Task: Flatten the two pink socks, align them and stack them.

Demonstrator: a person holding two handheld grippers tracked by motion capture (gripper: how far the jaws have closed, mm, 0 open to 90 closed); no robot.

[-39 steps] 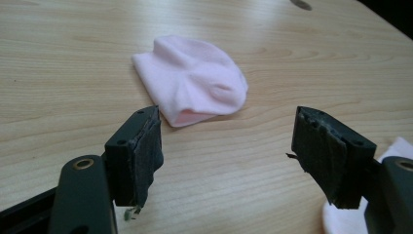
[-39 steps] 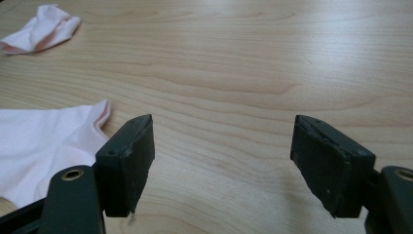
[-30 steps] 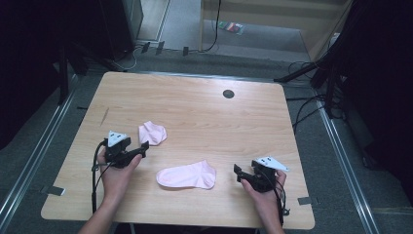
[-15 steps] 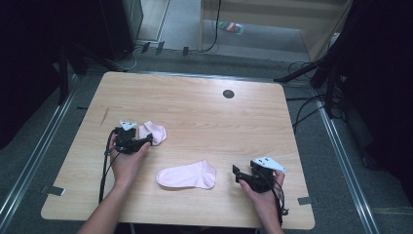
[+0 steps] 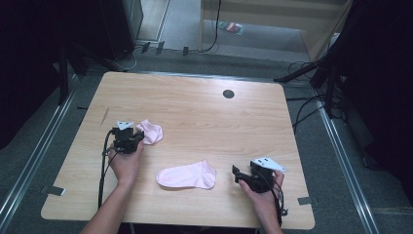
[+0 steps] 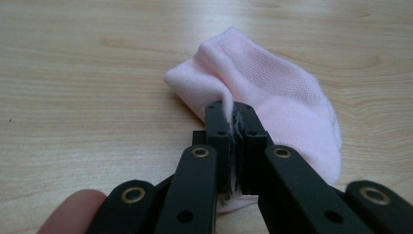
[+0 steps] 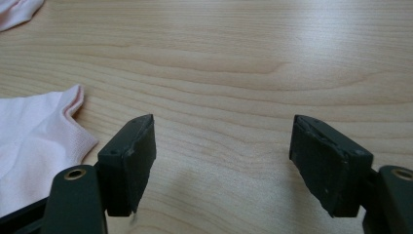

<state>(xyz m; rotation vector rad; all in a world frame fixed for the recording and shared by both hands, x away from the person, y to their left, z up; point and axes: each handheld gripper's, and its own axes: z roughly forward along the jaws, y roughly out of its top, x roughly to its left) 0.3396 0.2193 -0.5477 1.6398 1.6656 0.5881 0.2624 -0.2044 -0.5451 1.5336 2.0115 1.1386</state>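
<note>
From above, we cannot make out the tips of the left tool (image 5: pixel 135 140), which merge with the edge of the small sock (image 5: pixel 151 132). The left tool's own camera settles it: a pinch of the pink knit is clamped between the black pads (image 6: pixel 217 129), and the lower part of that sock is hidden behind the tool's arms. A fingertip (image 6: pixel 73 212) is cut off at the bottom edge of that view. In the right tool's camera the large sock (image 7: pixel 34 146) is cut off at the left edge, and a scrap of the small sock (image 7: pixel 17 9) is cropped in the top left corner.

Our left tool has just closed its jaws and now grips the small sock by its near edge, at the left side of the surface (image 5: pixel 195 105). The large sock (image 5: pixel 187 175) lies flat near the front of the surface, between our two hands and apart from both. Our right tool (image 5: pixel 238 174) rests on the surface just to the right of it, jaws wide with bare wood between them, not touching the sock.

Both socks are pale pink, soft, fine ribbed knit; the small one is bunched, the large one spread out flat. The surface is light wood grain with a dark round hole (image 5: pixel 228 93) towards its far side. The tools are matte black with brass-coloured rivets.
</note>
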